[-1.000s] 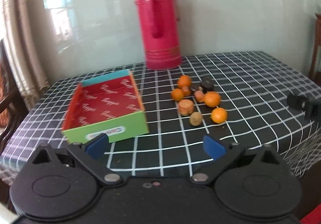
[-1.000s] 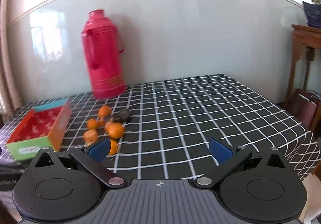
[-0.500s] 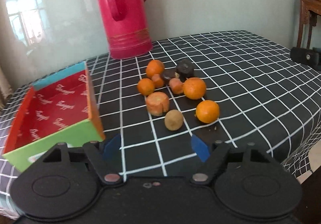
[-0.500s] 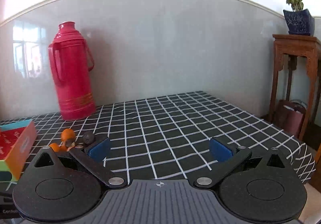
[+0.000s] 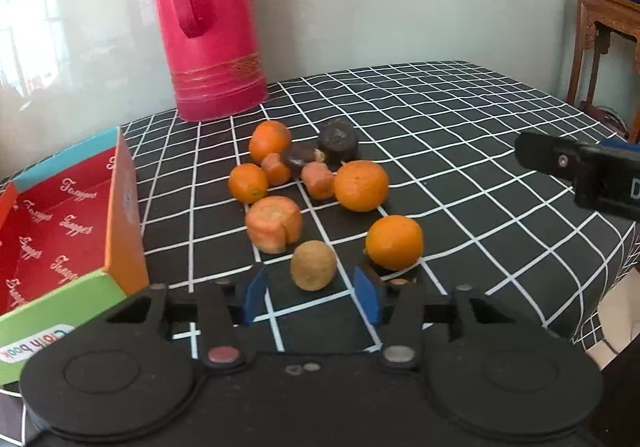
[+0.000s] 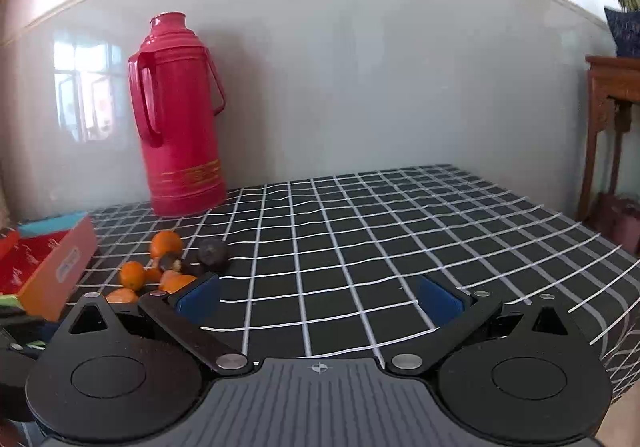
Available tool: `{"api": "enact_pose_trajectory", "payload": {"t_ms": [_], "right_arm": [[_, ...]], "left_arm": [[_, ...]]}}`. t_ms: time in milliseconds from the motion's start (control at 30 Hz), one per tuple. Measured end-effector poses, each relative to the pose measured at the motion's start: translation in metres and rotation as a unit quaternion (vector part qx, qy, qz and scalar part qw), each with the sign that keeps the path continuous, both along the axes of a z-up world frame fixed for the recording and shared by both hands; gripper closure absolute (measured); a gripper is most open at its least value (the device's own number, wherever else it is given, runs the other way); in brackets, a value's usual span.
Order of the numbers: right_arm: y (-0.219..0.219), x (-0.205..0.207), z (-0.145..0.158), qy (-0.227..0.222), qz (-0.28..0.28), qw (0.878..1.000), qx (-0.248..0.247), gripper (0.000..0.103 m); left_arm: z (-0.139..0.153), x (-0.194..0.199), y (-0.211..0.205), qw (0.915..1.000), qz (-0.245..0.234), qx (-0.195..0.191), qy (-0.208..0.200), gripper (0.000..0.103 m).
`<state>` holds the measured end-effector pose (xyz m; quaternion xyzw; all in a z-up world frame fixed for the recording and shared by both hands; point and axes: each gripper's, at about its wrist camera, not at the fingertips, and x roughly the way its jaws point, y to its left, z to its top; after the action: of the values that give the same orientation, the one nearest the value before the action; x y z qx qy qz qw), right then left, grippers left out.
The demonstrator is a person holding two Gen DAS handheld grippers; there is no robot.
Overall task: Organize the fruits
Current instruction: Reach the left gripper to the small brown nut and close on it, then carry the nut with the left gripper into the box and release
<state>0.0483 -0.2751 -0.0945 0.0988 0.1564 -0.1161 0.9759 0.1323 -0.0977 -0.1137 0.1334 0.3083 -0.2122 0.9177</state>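
The left gripper is held low over the near edge of the table, jaws moderately apart, holding nothing; a small tan fruit lies just ahead of them. Oranges, carrot pieces and dark fruit are clustered mid-table. An open box stands at the left edge. The right gripper is seen with jaws wide, empty, over the cloth. A red flask stands at the far edge.
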Motion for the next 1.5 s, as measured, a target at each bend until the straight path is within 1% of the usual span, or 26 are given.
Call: {"api": "enact_pose_trajectory", "payload": {"t_ms": [100,167,267,400,500,567,633,667,733,800,833,900,1000,1033,1067,1100,1133,1167,1233,1333,1433,1500], "right_arm": [[-0.003,0.002,-0.001,0.002,0.003,1.000,0.015,0.000],[-0.003,0.000,-0.001,-0.001,0.006,1.000,0.019,0.000],[0.000,0.000,0.000,0.000,0.006,1.000,0.013,0.000],[0.001,0.003,-0.002,0.010,-0.011,1.000,0.007,0.000],[0.000,0.002,-0.004,0.012,-0.015,1.000,0.006,0.000],[0.001,0.004,-0.004,0.012,-0.009,1.000,0.010,0.000],[0.003,0.005,-0.006,0.013,0.001,1.000,0.014,0.000],[0.004,0.006,-0.006,0.013,0.009,1.000,0.016,0.000],[0.009,0.009,-0.006,0.012,0.025,0.999,0.017,0.000],[0.015,0.013,-0.007,0.014,0.042,0.999,0.017,0.000],[0.018,0.015,-0.008,0.016,0.053,0.998,0.020,0.000],[0.023,0.019,-0.009,0.020,0.064,0.997,0.025,0.000],[0.030,0.025,-0.011,0.023,0.073,0.997,0.031,0.000],[0.032,0.026,-0.011,0.023,0.076,0.996,0.033,0.000],[0.034,0.027,-0.012,0.024,0.079,0.996,0.033,0.000],[0.036,0.029,-0.012,0.025,0.083,0.996,0.034,0.000],[0.039,0.030,-0.012,0.026,0.086,0.995,0.034,0.000],[0.041,0.031,-0.013,0.026,0.089,0.995,0.034,0.000],[0.045,0.033,-0.013,0.027,0.094,0.995,0.033,0.000],[0.051,0.034,-0.013,0.027,0.102,0.994,0.031,0.000],[0.054,0.035,-0.014,0.027,0.108,0.993,0.027,0.000],[0.056,0.036,-0.014,0.029,0.113,0.993,0.022,0.000]], "left_arm": [[-0.001,0.002,-0.001,0.9999,-0.006,-0.009,0.002,0.074],[-0.002,0.002,-0.001,0.9999,-0.007,-0.012,0.000,0.076],[-0.002,0.002,0.001,0.9996,-0.009,-0.025,0.004,0.087],[-0.002,0.001,0.002,0.9995,-0.006,-0.030,-0.002,0.087],[0.002,0.000,0.007,0.9993,0.009,-0.032,-0.019,0.087],[0.011,-0.001,0.014,0.9981,0.027,-0.035,-0.043,0.087],[0.022,-0.004,0.023,0.9947,0.055,-0.032,-0.080,0.087],[0.028,-0.005,0.029,0.9917,0.074,-0.030,-0.101,0.087],[0.038,-0.004,0.044,0.9849,0.114,-0.031,-0.126,0.087],[0.044,0.003,0.060,0.9782,0.157,-0.029,-0.133,0.087],[0.044,0.008,0.069,0.9751,0.179,-0.026,-0.128,0.087],[0.042,0.022,0.088,0.9713,0.214,-0.028,-0.101,0.087],[0.035,0.042,0.118,0.9637,0.261,-0.042,-0.039,0.087],[0.033,0.047,0.128,0.9593,0.278,-0.046,-0.021,0.086],[0.032,0.051,0.135,0.9570,0.286,-0.047,-0.008,0.085],[0.032,0.052,0.140,0.9558,0.291,-0.043,-0.009,0.079],[0.034,0.052,0.143,0.9542,0.296,-0.043,-0.007,0.075],[0.034,0.053,0.148,0.9534,0.298,-0.047,-0.002,0.073],[0.033,0.053,0.154,0.9510,0.307,-0.037,0.001,0.069],[0.033,0.054,0.158,0.9507,0.309,-0.029,0.003,0.069],[0.033,0.056,0.170,0.9475,0.319,-0.026,0.002,0.069],[0.033,0.059,0.178,0.9457,0.323,-0.032,0.003,0.069]]}}
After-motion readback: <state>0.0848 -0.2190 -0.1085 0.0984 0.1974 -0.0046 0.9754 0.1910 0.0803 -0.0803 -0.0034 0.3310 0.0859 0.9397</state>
